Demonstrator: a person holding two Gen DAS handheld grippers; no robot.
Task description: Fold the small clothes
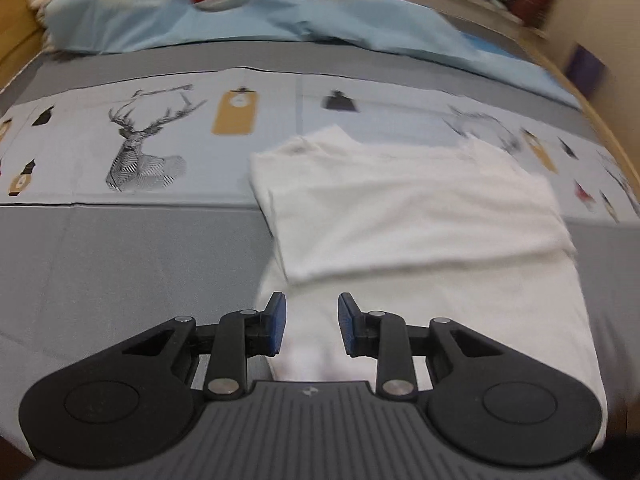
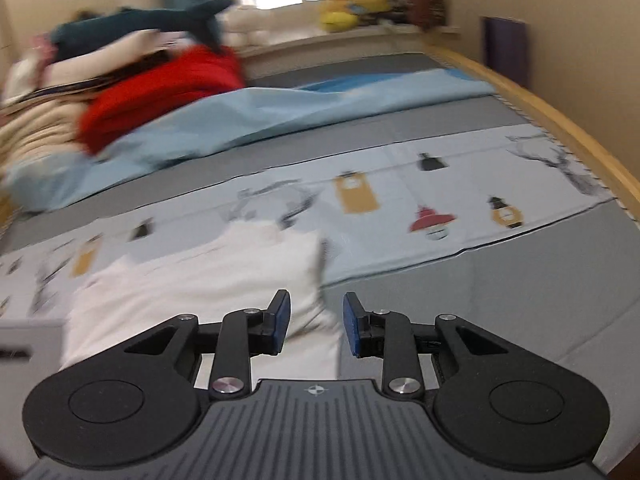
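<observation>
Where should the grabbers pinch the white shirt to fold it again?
Probably at the near edge of the white shirt, one corner per gripper, coming from the near side. Its top layer is already folded back, leaving a single flat layer near the left gripper that could lift over.

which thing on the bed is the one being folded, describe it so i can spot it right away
Start at the bed, spread with a grey sheet and a pale printed band of deer and lanterns. Straight ahead of the left claw lies the white garment, its far part doubled back over the near part. It is the only plain white, flat cloth; its neighbours are blue, red or printed.
</observation>
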